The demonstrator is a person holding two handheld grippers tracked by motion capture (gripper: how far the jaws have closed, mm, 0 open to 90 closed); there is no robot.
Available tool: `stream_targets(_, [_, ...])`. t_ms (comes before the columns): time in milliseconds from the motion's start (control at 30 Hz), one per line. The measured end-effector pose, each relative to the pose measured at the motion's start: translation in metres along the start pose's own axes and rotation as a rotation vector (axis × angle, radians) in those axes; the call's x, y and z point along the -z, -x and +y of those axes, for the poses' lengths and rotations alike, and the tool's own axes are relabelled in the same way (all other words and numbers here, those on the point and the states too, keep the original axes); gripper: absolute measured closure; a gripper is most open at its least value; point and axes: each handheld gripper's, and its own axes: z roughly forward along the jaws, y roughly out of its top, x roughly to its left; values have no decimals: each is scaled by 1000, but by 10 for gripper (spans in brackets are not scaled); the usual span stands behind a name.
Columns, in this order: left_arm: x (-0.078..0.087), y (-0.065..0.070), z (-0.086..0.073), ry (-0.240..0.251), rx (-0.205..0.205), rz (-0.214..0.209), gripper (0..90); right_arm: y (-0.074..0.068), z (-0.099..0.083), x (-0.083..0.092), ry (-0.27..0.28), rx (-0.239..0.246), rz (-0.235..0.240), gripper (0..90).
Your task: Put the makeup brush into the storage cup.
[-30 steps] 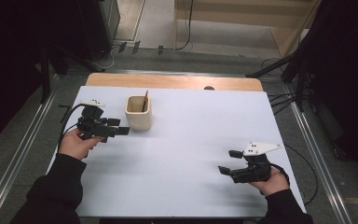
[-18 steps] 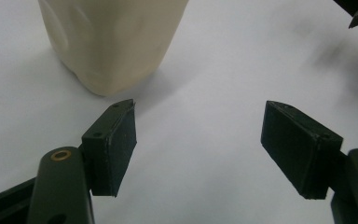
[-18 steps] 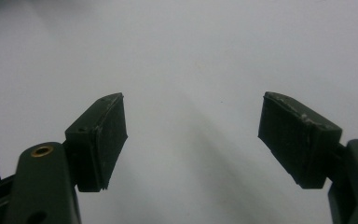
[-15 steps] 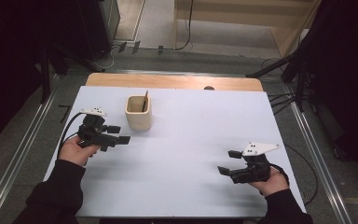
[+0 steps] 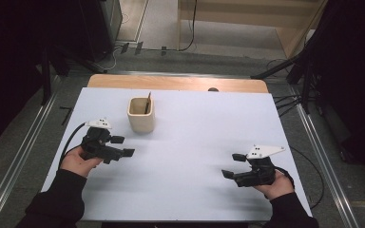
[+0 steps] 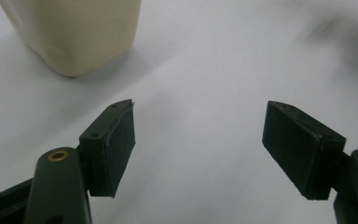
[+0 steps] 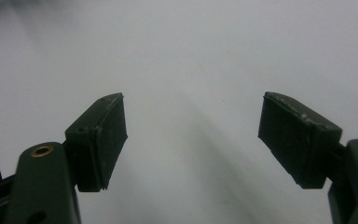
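Cream cup [image 5: 141, 115] with its stick stands alone near the worktop's [image 5: 195, 142] far edge; the left tongs [image 5: 122, 146] have backed off toward the near-left, wide open and empty. Right tongs [image 5: 234, 166], also agape and empty, hold near the near-right corner, so the placing looks finished.

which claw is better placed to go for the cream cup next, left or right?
Left, probably. The left claw sits open just near-left of the cream cup, and the cup's base shows close ahead in the left gripper view. The right claw, also open, is far across the white table with bare surface ahead of it.

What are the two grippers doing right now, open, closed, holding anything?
Left gripper: open, jaws wide apart, holding nothing, near the cream cup.
Right gripper: open, holding nothing, over the white table.
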Motion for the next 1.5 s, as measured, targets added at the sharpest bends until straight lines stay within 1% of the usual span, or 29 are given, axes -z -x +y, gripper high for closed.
stream_targets(300, [-2, 12, -11, -3, -27, -5, 259, 0, 0, 0, -1, -1, -3, 243])
stream_targets(433, [-2, 15, -15, 5, -36, -11, 250, 0, 0, 0, -2, -2, -2, 243])
stream_targets(700, [-2, 20, -23, 0, -45, -8, 250, 0, 0, 0, -6, -4, -1, 243])
stream_targets(833, [-2, 20, -24, -6, -54, -3, 250, 0, 0, -1, -6, -6, 0, 243])
stream_targets(933, [-3, 18, -24, 1, -51, -8, 249, -1, 0, -1, -8, -8, 2, 243])
stream_targets(1233, [-5, 16, -24, 0, -65, -2, 248, -1, 1, -2, -13, -2, 6, 243])
stream_targets(1433, [-8, 16, -24, -1, -58, -6, 248, -1, 1, -1, -13, -6, 5, 243])
stream_targets(1500, [-8, 16, -24, -8, -62, -3, 248, -1, 1, -2, -14, -2, 5, 244])
